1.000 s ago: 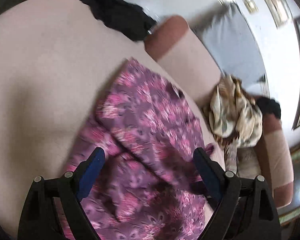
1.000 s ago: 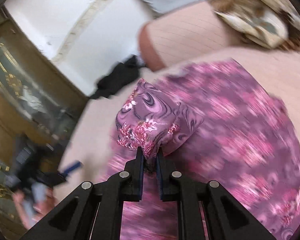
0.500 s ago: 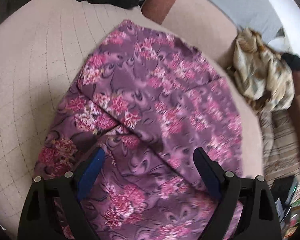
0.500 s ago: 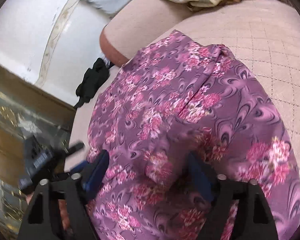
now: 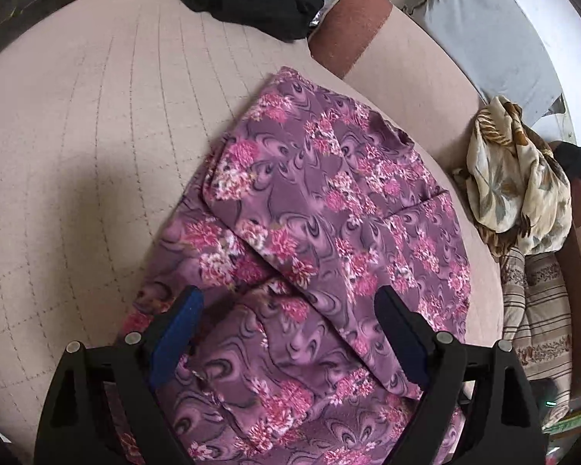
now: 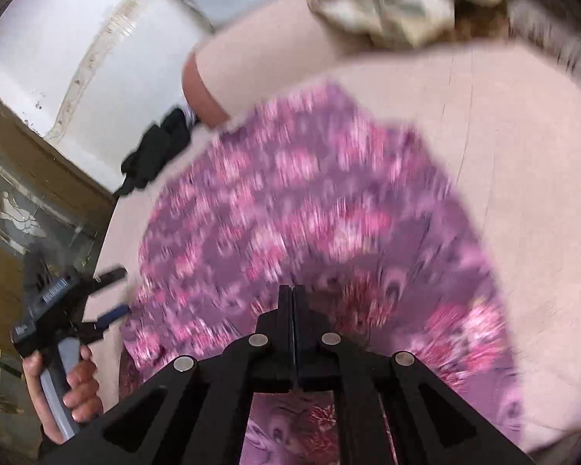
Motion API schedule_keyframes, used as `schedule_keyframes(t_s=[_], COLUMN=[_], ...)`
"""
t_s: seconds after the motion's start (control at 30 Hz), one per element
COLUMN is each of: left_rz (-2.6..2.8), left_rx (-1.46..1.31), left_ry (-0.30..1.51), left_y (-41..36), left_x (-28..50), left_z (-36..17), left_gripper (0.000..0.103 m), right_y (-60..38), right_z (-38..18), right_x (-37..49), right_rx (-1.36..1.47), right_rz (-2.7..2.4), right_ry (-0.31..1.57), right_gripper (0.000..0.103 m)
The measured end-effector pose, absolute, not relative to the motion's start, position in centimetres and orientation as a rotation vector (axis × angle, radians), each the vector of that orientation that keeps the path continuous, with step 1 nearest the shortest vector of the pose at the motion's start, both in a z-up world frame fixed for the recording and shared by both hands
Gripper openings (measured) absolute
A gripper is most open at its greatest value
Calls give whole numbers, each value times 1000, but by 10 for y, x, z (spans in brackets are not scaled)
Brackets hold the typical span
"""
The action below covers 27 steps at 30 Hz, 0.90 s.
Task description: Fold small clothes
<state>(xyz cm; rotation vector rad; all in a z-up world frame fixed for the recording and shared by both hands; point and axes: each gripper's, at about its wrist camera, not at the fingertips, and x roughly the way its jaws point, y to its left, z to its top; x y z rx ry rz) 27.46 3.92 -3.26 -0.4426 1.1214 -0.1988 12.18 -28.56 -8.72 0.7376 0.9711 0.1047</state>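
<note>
A purple floral-print fabric garment (image 5: 329,209) lies partly folded on the quilted beige sofa seat (image 5: 97,135). The left gripper (image 5: 286,310) hangs spread above its near edge. The right gripper (image 6: 293,290) has just closed, jaws pressed together, seemingly pinching the blurred cloth.

The purple cloth with pink flowers (image 5: 329,209) lies on the pink couch seat (image 5: 97,135). One part is folded over the rest.
</note>
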Motion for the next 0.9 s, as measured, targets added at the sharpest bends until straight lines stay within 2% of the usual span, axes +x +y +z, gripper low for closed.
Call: schedule_keyframes(t_s=[0.07, 0.13, 0.17, 0.2, 0.33, 0.43, 0.5, 0.6, 0.73, 0.77, 0.8, 0.9], left_rz=[-180, -165, -115, -71, -104, -114, -151, -154, -139, -132, -131, -139], left_rx=[-404, -374, -316, -257, -174, -161, -176, -166, -170, -202, -229, -204], left_ry=[1089, 1029, 968, 939, 935, 964, 1032, 1073, 1145, 1174, 1190, 1213], left_y=[40, 42, 42, 40, 35, 34, 29, 23, 18, 18, 19, 12], left_x=[273, 269, 265, 263, 272, 294, 327, 371, 447, 470, 486, 523], left_z=[-25, -14, -2, 7, 35, 47, 44, 30, -16, -32, -42, -60], left_gripper=[89, 89, 89, 89, 89, 89, 89, 89, 89, 85, 76, 66], right_y=[-288, -289, -290, -292, -310, -336, -361, -383, -408, -410, -410, -409], right_z=[-101, -87, -76, -62, -20, -6, -12, -37, -75, -83, -86, -96], right_x=[123, 126, 125, 126, 153, 190, 225, 278, 343, 364, 377, 424], right_rx=[806, 784, 768, 754, 700, 677, 644, 658, 685, 677, 665, 603], right_rz=[84, 87, 89, 110, 229, 296, 317, 291, 247, 247, 249, 230], right_ry=[998, 967, 939, 908, 904, 921, 955, 1036, 1098, 1112, 1119, 1134], right_gripper=[16, 40, 60, 65, 68, 77, 84, 85, 84, 81, 76, 74])
